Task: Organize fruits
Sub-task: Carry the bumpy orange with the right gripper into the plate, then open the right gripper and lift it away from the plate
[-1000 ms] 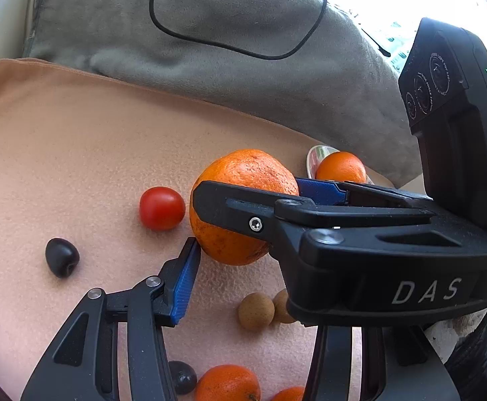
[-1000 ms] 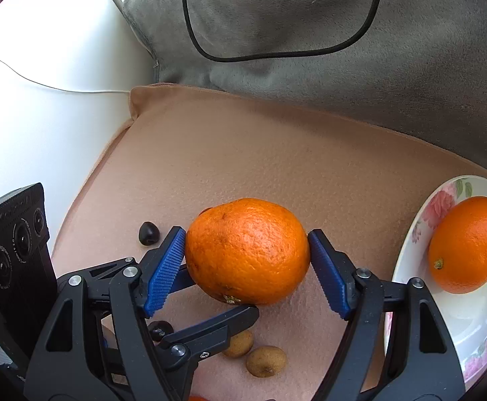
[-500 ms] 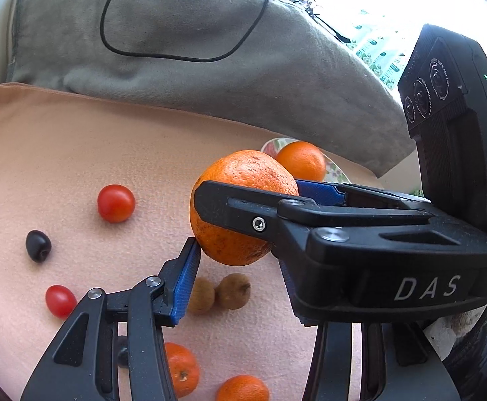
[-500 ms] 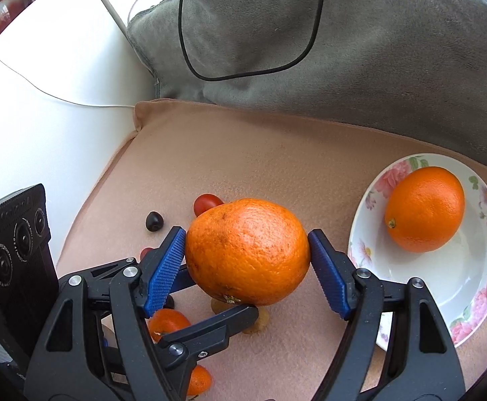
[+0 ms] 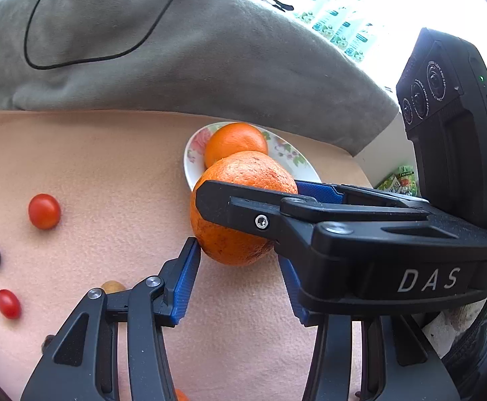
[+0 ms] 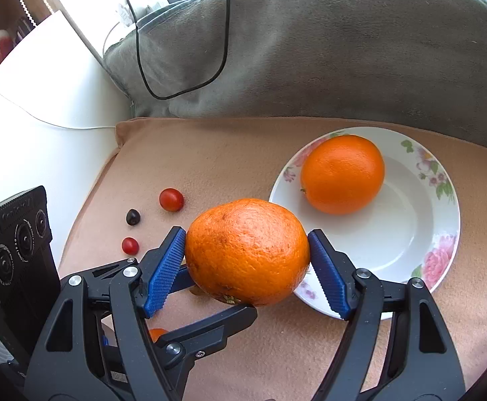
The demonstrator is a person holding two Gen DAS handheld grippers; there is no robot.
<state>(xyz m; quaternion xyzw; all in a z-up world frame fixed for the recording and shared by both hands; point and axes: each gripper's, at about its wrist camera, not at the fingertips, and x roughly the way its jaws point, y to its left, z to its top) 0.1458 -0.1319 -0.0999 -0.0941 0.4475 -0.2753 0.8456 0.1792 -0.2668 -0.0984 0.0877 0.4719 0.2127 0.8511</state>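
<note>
Right wrist view: the right gripper holds a large orange between its two blue pads, one pad pressed on each side of the fruit, which hangs clear of the pink cloth. A black finger of the left gripper reaches in beneath the orange, its tip at the underside. Just to the right of the held fruit lies a flowered plate; its near rim passes behind the right-hand pad. A second orange rests in the far left part of the plate. Left of the gripper, on the cloth, lie two tomatoes and a dark fruit, well apart from the plate.

Left wrist view: the left gripper stands half open. Its left pad meets the orange's lower edge; whether the other pad touches cannot be told, as the right gripper crosses in front. The plate lies just beyond.
</note>
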